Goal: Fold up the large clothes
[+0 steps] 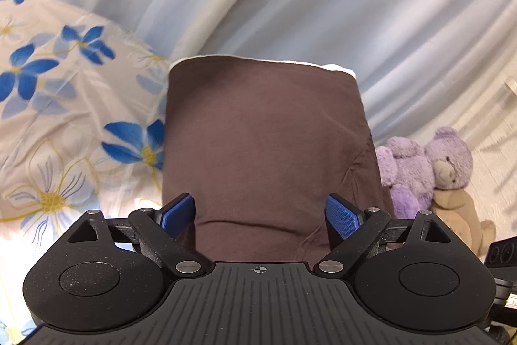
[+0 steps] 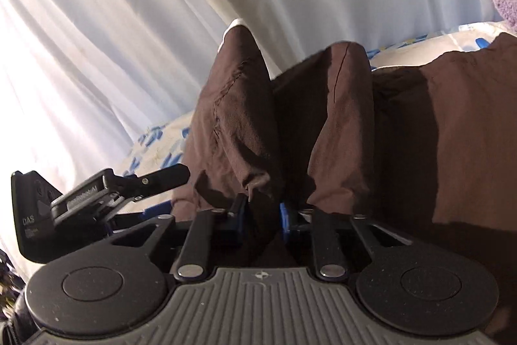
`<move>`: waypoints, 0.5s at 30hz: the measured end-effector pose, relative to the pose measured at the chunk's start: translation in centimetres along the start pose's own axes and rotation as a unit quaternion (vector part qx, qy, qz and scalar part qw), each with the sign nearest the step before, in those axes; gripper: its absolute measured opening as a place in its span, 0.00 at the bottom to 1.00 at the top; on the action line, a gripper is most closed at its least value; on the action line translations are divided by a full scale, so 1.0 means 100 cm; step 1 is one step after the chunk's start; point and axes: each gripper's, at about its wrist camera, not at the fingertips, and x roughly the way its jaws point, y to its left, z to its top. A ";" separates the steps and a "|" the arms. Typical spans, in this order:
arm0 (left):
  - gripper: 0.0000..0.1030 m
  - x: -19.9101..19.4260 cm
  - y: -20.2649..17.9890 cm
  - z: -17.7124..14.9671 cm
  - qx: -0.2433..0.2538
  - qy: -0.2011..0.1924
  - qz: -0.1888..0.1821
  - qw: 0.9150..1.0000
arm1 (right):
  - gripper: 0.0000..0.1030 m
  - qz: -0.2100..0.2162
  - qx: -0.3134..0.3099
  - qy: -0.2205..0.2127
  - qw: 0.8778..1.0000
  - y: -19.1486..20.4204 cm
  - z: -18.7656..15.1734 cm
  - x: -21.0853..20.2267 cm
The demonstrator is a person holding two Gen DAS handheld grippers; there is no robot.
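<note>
A brown garment lies on a floral-sheeted bed; the right gripper clenches a bunched fold, the left gripper gapes over it and should close on an edge, keeping cloth taut.

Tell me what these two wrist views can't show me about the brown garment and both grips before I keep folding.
- Brown garment: its full outline; both views are filled by it and cut it off.
- Right gripper: closed on a bunched fold, but the pads sit in shadow, so bite depth is unclear.
- Left gripper: open; the cloth's near edge is hidden behind its body.
- Purple teddy bear: mostly cropped in the right wrist view.
</note>
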 end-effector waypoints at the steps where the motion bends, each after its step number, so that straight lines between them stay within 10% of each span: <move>1: 0.89 0.000 -0.005 0.000 0.009 0.000 -0.012 1.000 | 0.12 0.002 -0.005 -0.010 1.000 0.002 -0.001 -0.007; 6: 0.89 0.008 -0.031 0.002 0.058 0.002 -0.015 0.998 | 0.09 -0.056 -0.004 -0.044 0.997 -0.008 -0.035 -0.035; 15: 0.95 0.061 -0.075 0.015 0.123 -0.054 0.055 0.989 | 0.10 -0.039 0.044 -0.085 0.995 -0.051 -0.071 -0.033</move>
